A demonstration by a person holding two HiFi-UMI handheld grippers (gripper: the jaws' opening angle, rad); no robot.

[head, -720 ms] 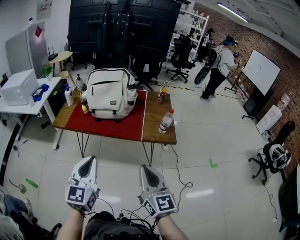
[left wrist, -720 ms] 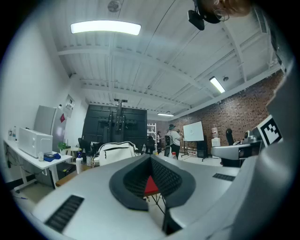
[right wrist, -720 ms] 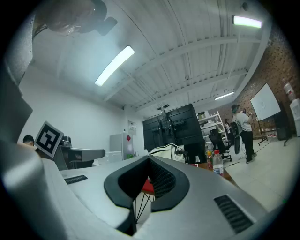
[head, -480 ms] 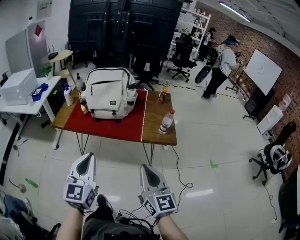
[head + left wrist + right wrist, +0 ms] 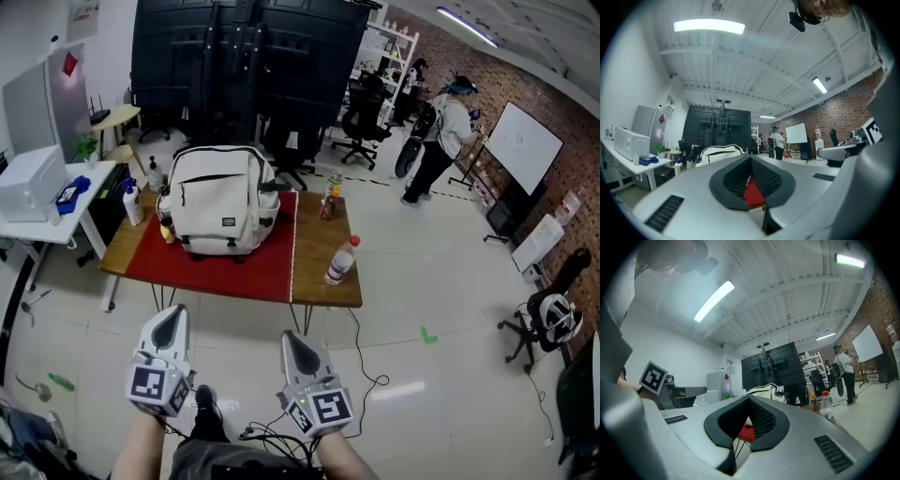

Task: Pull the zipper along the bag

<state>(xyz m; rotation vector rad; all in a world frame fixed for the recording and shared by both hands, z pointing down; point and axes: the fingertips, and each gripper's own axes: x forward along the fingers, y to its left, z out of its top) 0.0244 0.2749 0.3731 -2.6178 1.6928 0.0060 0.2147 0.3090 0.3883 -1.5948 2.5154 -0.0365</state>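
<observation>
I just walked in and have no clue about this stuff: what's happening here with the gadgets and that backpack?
A person holds a two-jaw tool in each hand, the left tool and the right tool, both shut and empty, out in front over the floor. The white backpack stands on a red mat on the wooden table ahead, apart from both tools. Nothing touches the bag, so the zipper pull has not yet begun.

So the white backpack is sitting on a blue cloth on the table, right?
No. The cloth is red, not blue. The white backpack does sit on it, on the table; the head view shows this.
</observation>
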